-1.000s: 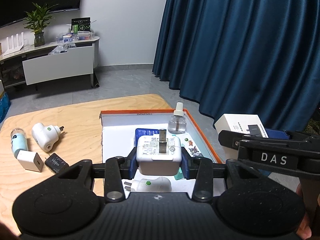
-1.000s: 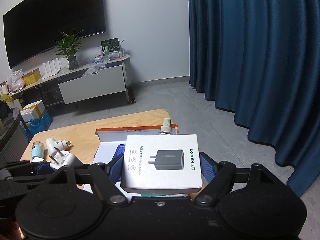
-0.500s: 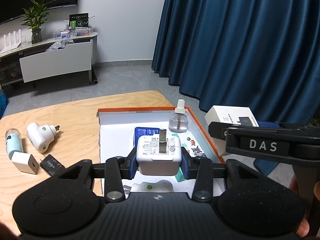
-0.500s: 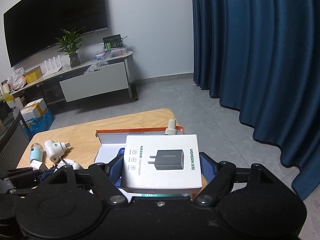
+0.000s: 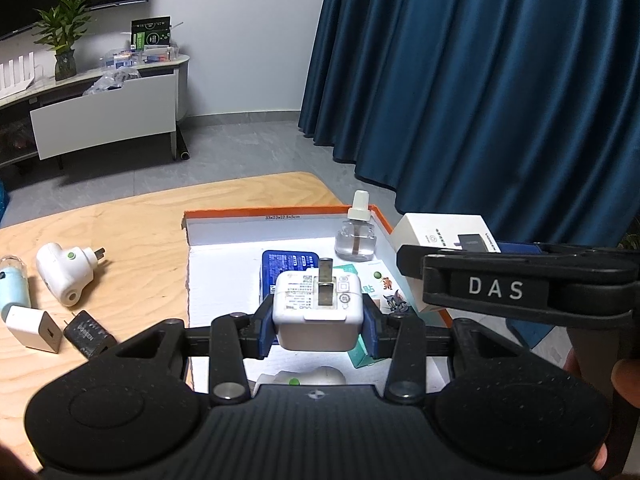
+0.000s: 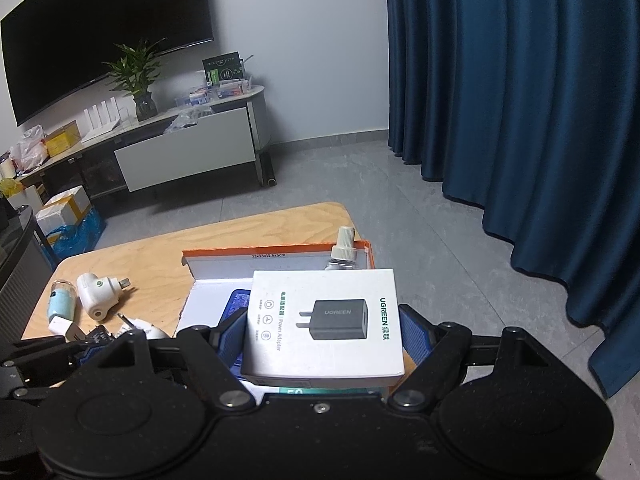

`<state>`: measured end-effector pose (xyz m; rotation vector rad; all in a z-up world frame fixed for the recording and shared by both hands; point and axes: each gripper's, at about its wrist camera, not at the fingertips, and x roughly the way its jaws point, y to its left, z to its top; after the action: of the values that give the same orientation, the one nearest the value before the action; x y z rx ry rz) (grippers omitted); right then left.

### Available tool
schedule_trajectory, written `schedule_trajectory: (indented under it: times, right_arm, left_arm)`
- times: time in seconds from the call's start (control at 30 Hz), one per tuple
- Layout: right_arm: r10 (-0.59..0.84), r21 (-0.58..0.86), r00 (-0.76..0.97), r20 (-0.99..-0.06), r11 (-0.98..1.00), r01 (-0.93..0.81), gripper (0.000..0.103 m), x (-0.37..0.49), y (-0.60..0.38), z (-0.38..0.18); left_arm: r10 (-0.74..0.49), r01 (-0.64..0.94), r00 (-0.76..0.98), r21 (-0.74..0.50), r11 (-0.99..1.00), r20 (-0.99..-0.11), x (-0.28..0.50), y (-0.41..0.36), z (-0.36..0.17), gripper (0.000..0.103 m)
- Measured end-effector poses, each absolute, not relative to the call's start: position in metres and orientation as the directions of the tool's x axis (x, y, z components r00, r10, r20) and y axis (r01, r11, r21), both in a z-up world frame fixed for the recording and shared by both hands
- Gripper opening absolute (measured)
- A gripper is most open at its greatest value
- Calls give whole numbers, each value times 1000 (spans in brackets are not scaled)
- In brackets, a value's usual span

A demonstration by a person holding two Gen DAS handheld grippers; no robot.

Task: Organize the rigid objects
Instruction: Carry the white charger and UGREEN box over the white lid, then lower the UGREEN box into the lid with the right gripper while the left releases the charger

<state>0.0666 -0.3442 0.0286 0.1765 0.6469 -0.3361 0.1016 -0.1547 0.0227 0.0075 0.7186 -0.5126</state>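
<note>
My left gripper (image 5: pixel 318 330) is shut on a white charger plug (image 5: pixel 318 310), prongs up, held above the orange-rimmed white tray (image 5: pixel 224 264). My right gripper (image 6: pixel 324 336) is shut on a white UGREEN adapter box (image 6: pixel 324 320), held above the tray's right side; the box also shows in the left wrist view (image 5: pixel 444 232). In the tray lie a blue box (image 5: pixel 284 264), a clear refill bottle (image 5: pixel 356 236), a cartoon-printed box (image 5: pixel 388 292) and a white plug-in device (image 5: pixel 304 378).
On the wooden table (image 5: pixel 132 232) left of the tray lie a white plug-in device (image 5: pixel 64 272), a light-blue bottle (image 5: pixel 14 284), a white cube charger (image 5: pixel 34 328) and a black adapter (image 5: pixel 90 334). Blue curtain on the right; TV cabinet behind.
Both grippers have drawn back and shifted slightly left over the tray, each still holding its object. The table objects have not moved.
</note>
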Motion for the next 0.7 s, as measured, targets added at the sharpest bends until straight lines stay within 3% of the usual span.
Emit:
schedule_trajectory:
  times: [0.7]
  right_arm:
    - [-238,58,731,-640,933,355,93,97,-359,18]
  left_arm:
    - [-453,470,606,-164,867,-654,111,-168,13,42]
